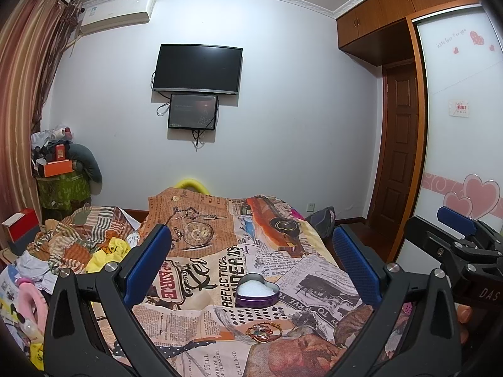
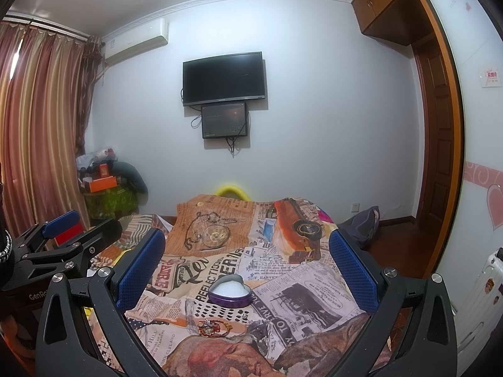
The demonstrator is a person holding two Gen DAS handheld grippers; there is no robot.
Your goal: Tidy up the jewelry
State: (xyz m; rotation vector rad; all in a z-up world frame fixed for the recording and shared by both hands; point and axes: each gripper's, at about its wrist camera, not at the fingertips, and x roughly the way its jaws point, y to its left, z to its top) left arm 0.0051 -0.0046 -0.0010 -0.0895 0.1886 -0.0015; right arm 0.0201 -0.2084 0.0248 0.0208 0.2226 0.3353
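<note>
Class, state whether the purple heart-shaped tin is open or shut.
Open: the purple heart-shaped tin has no lid on, and its white lining shows from above in both views.

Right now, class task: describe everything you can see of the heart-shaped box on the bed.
The heart-shaped box is a small, shallow tin with purple sides and a silvery rim. It is open, with no lid on it, and filled with a white, foam-like pad. It sits flat on the newspaper-print bedspread, just beyond the bracelet, apart from it. Neither gripper touches it.

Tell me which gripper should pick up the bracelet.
Probably the left gripper: the bracelet lies centred between its open fingers, just before the heart tin. In the right gripper view the bracelet sits off toward its left finger. Both are empty.
</note>
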